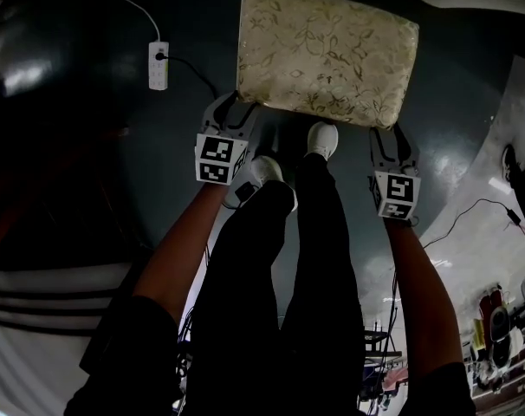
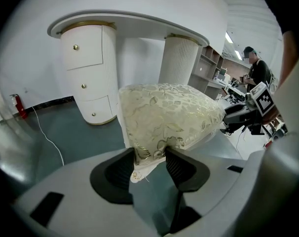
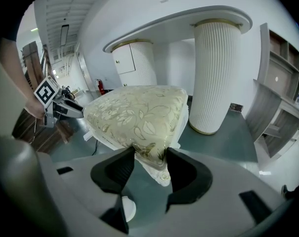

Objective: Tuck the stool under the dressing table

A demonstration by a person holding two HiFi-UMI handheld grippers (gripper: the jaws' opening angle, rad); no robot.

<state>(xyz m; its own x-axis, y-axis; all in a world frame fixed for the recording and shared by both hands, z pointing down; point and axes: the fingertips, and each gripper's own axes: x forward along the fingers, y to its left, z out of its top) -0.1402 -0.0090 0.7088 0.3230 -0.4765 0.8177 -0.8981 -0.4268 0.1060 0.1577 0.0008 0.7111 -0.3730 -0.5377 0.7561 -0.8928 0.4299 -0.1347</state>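
Gold-patterned fabric is covering the stool [image 1: 327, 55], which is standing in front of the dressing table [image 2: 139, 21], not yet under it. The left tongs [image 2: 149, 163] and right tongs [image 3: 150, 166] are each clenching a near corner, so the whole push is still waiting.

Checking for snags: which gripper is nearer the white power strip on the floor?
Left. The left gripper grips the corner of the stool cushion nearest the power strip; the right gripper grips the other near corner, farther away.
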